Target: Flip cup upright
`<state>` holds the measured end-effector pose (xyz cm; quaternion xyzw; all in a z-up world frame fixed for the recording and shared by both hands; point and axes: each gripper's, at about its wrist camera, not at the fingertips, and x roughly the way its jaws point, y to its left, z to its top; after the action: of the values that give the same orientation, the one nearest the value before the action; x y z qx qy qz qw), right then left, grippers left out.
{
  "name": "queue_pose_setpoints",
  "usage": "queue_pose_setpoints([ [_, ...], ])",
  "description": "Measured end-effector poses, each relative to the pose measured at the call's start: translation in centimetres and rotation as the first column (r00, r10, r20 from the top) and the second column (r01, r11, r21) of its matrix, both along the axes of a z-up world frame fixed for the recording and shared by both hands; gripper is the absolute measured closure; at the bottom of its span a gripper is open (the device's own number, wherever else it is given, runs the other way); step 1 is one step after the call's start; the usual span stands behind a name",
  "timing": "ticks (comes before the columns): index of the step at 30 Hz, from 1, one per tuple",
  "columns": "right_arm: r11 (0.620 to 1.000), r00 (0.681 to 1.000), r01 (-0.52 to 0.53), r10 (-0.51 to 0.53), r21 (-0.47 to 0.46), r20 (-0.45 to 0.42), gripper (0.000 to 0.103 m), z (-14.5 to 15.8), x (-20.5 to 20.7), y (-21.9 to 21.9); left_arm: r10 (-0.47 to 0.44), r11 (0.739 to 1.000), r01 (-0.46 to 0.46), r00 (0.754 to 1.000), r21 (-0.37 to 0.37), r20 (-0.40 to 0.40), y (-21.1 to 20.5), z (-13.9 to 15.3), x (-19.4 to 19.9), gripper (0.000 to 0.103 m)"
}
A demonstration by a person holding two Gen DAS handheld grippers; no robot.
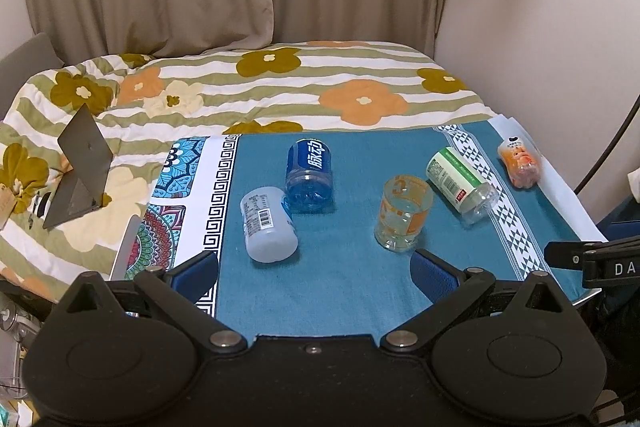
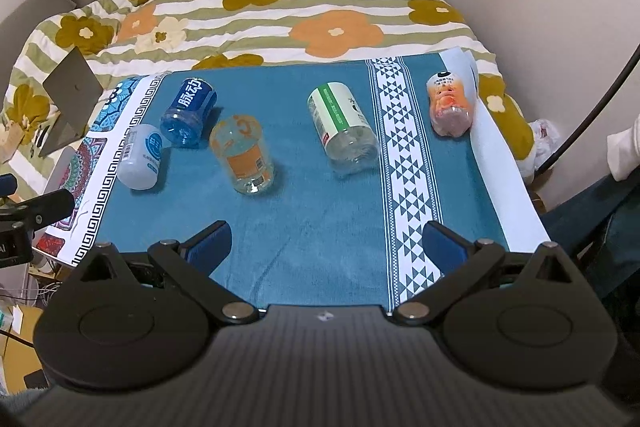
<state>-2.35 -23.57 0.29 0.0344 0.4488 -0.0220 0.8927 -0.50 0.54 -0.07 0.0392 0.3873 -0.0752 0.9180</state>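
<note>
Nearest, both tools hang above the near edge of the teal towel-like cloth (image 2: 320,219) with nothing held: left gripper (image 1: 316,273) with blue pads spread wide, right gripper (image 2: 325,245) likewise spread. Just beyond the left gripper's right-hand pad sits the clear plastic cup with orange printed label (image 1: 403,213), which looks mouth-down on the cloth, closed end up, slightly tilted; it is well apart from the right gripper. Judgement: the step in hand is the approach. It should go best by closing on the cup's labelled mid-wall, lightly since thin plastic may buckle or slip, then lifting clear of the cloth before rotating it mouth-up. Left of it lies a white opaque bottle-shaped container with barcode (image 1: 269,225) on its side, touching a blue-labelled clear cup (image 1: 310,173) behind it. To the right lies a green-and-white labelled clear cup (image 1: 460,183) on its side, near enough to be bumped in a wide swing. Farther, at the cloth's far right edge, lies a small orange cartoon-print container (image 1: 520,163). Beyond lie a floral striped quilt (image 1: 280,87) and a grey half-open laptop (image 1: 80,167). Hard to tell: whether the cup's rim sits flat, and which ends of the lying cups are open; the table beneath is covered.
</note>
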Motion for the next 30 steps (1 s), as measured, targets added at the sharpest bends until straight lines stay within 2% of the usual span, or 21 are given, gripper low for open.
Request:
queue_pose_setpoints([
  [30,1.000,1.000,-0.001,0.001,-0.003,-0.008,0.000,-0.49,0.63,-0.32,-0.003,1.000,0.003,1.000,0.011,0.008,-0.30,-0.02,0.52,0.000],
])
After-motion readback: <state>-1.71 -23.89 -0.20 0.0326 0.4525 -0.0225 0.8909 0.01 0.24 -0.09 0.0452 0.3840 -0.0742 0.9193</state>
